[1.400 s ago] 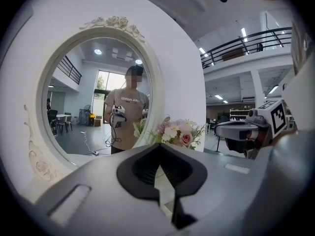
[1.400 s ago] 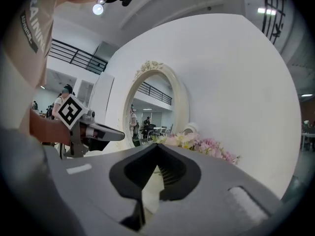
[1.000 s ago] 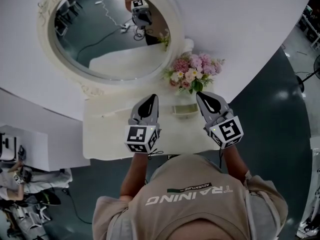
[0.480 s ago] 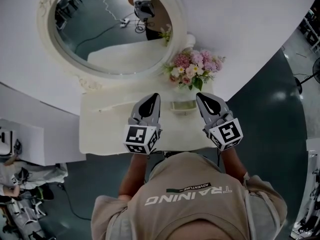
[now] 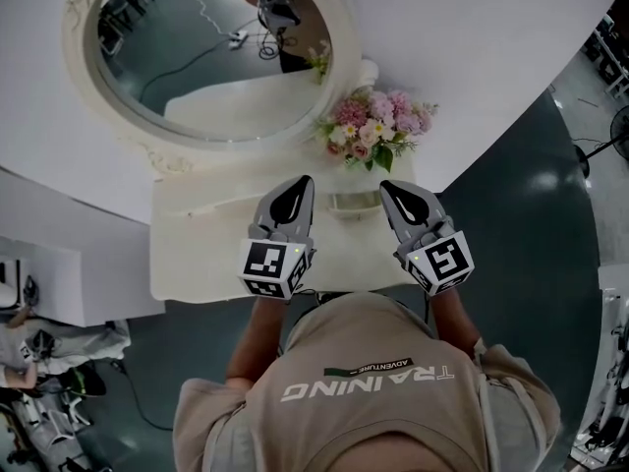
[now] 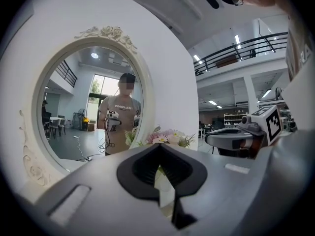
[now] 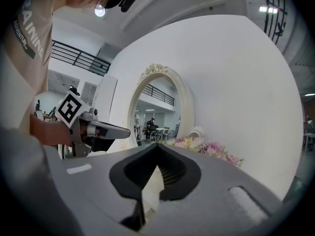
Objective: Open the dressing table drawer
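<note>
The cream dressing table (image 5: 197, 249) stands against a curved white wall, and its top lies below both grippers. Its drawer front is hidden under the table edge and my body. My left gripper (image 5: 303, 181) hovers level over the middle of the top, jaws shut and empty. My right gripper (image 5: 385, 187) hovers beside it to the right, also shut with nothing held. In the left gripper view the left gripper (image 6: 158, 145) points at the oval mirror (image 6: 93, 107). In the right gripper view the right gripper (image 7: 157, 145) points toward the flowers (image 7: 202, 144).
A pink and white bouquet (image 5: 373, 126) stands at the table's back right. A small pale tray (image 5: 352, 202) lies between the two grippers. The ornate oval mirror (image 5: 197, 57) hangs behind the table. A white counter (image 5: 59, 278) stands to the left.
The table and mirror sit slightly higher and further left in the head view. Both grippers keep their place over the top and stay shut.
</note>
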`<state>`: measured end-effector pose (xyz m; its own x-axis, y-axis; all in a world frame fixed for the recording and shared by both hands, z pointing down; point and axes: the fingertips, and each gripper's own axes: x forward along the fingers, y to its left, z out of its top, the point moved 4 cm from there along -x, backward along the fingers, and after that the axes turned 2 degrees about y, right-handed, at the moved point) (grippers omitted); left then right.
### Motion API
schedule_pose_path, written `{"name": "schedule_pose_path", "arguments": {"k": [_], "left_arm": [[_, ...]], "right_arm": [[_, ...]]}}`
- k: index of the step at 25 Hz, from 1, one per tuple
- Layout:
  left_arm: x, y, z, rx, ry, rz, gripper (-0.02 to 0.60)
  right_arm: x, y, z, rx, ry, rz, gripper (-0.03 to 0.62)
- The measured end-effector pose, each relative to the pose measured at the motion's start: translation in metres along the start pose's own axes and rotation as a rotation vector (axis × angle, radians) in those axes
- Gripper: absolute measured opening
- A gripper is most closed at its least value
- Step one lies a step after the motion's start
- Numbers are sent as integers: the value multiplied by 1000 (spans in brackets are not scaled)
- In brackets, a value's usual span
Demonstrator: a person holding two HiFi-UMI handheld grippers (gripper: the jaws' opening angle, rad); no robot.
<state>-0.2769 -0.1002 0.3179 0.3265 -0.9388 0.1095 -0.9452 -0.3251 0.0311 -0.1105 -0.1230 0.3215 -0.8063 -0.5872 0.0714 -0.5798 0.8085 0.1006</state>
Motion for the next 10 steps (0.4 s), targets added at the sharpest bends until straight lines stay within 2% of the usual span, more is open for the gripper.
{"name": "schedule_pose_path", "arguments": {"k": [10], "left_arm": [[13, 1, -4, -19, 1, -34, 18]], "right_arm": [[4, -8, -4, -6, 19, -27, 2]]}}
